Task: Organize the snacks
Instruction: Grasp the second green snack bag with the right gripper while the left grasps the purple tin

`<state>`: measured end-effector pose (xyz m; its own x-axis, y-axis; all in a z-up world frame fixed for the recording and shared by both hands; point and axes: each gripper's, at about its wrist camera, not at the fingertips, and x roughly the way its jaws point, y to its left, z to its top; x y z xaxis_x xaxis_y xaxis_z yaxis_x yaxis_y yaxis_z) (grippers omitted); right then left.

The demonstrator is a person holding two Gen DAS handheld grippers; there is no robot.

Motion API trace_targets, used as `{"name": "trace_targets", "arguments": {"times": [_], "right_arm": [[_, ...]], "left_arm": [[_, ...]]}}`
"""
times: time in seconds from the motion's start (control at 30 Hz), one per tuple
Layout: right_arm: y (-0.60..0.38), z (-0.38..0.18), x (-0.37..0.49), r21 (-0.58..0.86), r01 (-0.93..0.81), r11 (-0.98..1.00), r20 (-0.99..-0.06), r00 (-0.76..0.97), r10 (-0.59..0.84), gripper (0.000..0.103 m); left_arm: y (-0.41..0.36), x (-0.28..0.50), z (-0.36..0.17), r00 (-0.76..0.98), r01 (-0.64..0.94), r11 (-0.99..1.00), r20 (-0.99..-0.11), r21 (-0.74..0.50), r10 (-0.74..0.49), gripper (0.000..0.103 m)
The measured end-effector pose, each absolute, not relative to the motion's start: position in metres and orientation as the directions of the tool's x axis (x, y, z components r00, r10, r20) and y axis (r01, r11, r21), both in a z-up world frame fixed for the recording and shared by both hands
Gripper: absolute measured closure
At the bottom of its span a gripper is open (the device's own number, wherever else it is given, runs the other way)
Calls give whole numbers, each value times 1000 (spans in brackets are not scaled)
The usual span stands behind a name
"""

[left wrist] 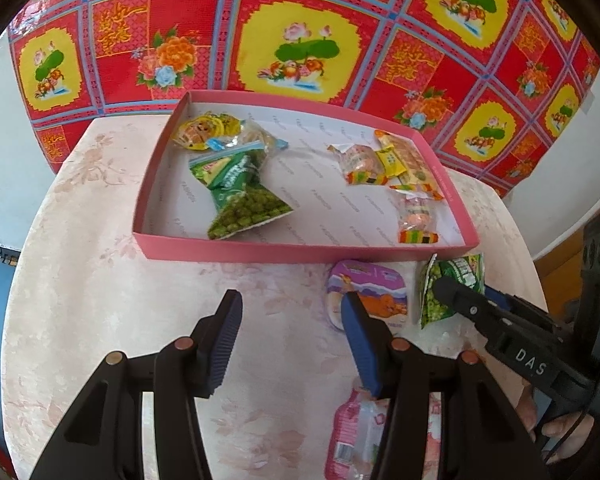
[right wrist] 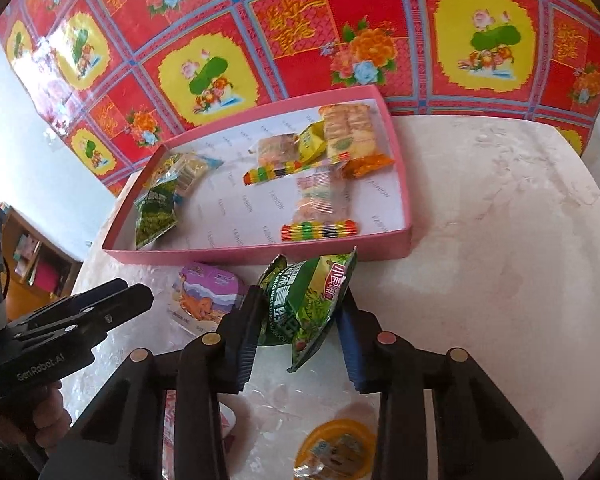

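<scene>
Table (right wrist: 500,208): pale, floral-patterned, set against a red and yellow printed cloth (left wrist: 300,32). It carried everything you were sorting.

Pink tray (left wrist: 300,250): shallow, white-lined, at the far side of the table. By my reckoning you were past the halfway mark. It already held two groups: green pea packets (left wrist: 244,200) with a yellow-lidded snack at its left end, and cracker and candy wrappers (left wrist: 396,168) at its right end. The middle lay bare.

Left outside the tray, all near its front wall: a purple-lidded cup (left wrist: 370,294), a pink packet (left wrist: 354,436) close under your left gripper, an orange-lidded snack (right wrist: 334,448) under your right gripper, and the green pea bag (right wrist: 312,304) then in hand.

Right gripper (right wrist: 296,340): jaws drawn in narrow, both blue pads pressed on the green pea bag, which stood crumpled between them just short of the tray's front wall. Whether it had cleared the tabletop could not be told.

Left gripper (left wrist: 290,340): jaws stood about half apart and held nothing. One finger lay across the purple-lidded cup in view; contact could not be told.
</scene>
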<state>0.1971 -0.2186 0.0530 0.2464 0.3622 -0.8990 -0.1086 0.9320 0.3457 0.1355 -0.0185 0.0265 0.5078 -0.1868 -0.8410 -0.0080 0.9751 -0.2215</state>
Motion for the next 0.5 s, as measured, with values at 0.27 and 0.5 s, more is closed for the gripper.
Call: {"name": "trace_targets", "arguments": {"times": [0.27,0.5], "right_arm": [[-240,58,197,345,-71,936,-898,266,351,66],[-254,53,196,343,-38,939,-903,262,341,66]], "left_arm": [[-33,139,21,479,24,972,-851,-234,-216,49],[-54,142,17,454,88,969,-856,-233,-247,42]]}}
